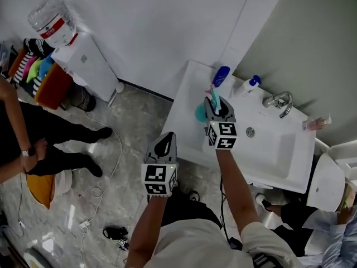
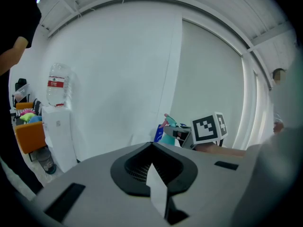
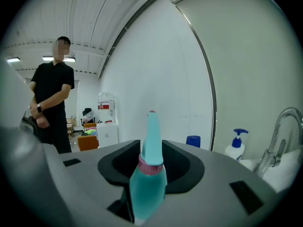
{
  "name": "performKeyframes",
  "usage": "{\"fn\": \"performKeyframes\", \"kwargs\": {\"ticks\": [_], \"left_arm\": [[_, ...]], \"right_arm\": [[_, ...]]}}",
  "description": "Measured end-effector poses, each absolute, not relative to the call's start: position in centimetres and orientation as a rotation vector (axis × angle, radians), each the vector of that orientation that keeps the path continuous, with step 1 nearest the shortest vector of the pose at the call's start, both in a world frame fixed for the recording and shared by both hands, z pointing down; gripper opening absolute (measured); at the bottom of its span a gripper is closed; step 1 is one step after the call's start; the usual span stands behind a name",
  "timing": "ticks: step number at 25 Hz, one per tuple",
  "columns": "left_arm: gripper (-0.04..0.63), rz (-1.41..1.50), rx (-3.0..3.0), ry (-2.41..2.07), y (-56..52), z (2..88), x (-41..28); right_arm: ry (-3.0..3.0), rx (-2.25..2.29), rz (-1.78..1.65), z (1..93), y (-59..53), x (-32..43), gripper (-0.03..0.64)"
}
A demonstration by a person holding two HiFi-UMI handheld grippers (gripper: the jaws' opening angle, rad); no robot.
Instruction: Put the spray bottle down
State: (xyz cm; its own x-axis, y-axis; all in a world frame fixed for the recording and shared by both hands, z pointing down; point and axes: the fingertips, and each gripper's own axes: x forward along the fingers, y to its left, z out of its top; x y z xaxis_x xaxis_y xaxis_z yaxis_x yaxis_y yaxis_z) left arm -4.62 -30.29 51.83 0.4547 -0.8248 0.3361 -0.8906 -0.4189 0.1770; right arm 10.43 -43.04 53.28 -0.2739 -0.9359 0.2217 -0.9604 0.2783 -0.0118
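Right gripper [image 1: 218, 106]: jaws part-open, clamped on teal bottle [image 3: 150, 171], held above counter [image 1: 187, 88] beside basin [image 1: 279, 149]. Left gripper [image 1: 165, 145]: apparently closed, empty. Risk: release too high or near edge, so bottle topples, falls.

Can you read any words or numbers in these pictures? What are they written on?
No text can be read here.
Red label on the water jug: print too blurred to read.
Blue bottle: label too small to read.
Pump bottle: no readable print.
Marker cubes: black-and-white square patterns, no words.
Spray bottle: no print shows.
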Motion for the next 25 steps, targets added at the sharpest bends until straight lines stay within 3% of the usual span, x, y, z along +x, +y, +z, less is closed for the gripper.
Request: {"fn": "performKeyframes", "kwargs": {"ticks": [25], "left_arm": [[0.002,0.327,2.310,-1.408,-31.5,56.8,-6.8]], "right_arm": [[-2.255,1.777,0.249,62.0,-47.1,8.3,0.161]]}}
